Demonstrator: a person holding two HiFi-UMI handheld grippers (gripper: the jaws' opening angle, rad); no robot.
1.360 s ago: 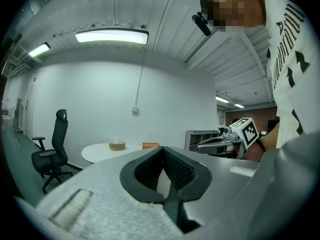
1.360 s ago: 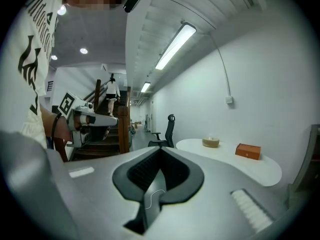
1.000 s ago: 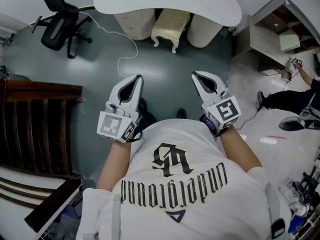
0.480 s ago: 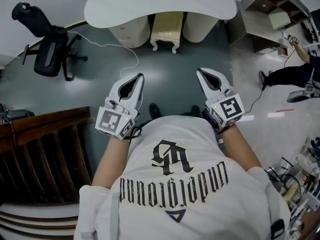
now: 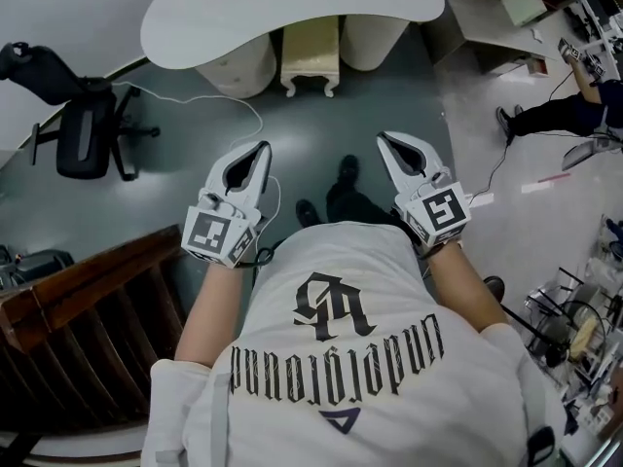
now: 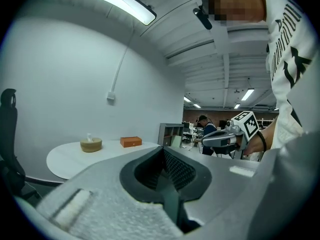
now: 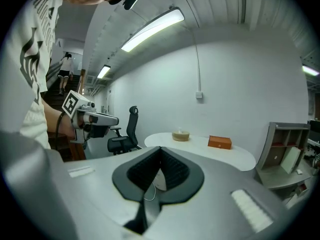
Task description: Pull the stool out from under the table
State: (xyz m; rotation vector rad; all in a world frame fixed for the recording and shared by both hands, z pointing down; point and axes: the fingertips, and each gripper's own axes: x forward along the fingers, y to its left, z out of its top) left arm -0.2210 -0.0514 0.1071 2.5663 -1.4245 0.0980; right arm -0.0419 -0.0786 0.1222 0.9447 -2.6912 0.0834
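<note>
1. Head view: within the last second the scene has been swung round. The office chair has been carried toward the left edge and the wooden railing lowered in the picture. A shoe is now shown stepped forward on the dark floor.
2. The stool, cream with carved legs, is found where it was — tucked under the white table, between two pale pedestals. Only its near part is shown past the tabletop's edge.
3. The left gripper and the right gripper have been kept side by side ahead of the body. Both are pointed toward the table and are well apart from the stool.
4. In the left gripper view the jaws are seen pressed together with nothing caught between them. The same is shown in the right gripper view, so neither gripper is loaded.
5. The change is judged to be an approach and not yet a reach — no contact has been made and the stool has not been moved.
6. Before a pull can be made, the remaining distance must be closed. At least one pair of jaws must also be opened, so that the seat edge or a leg can be grasped.
</note>
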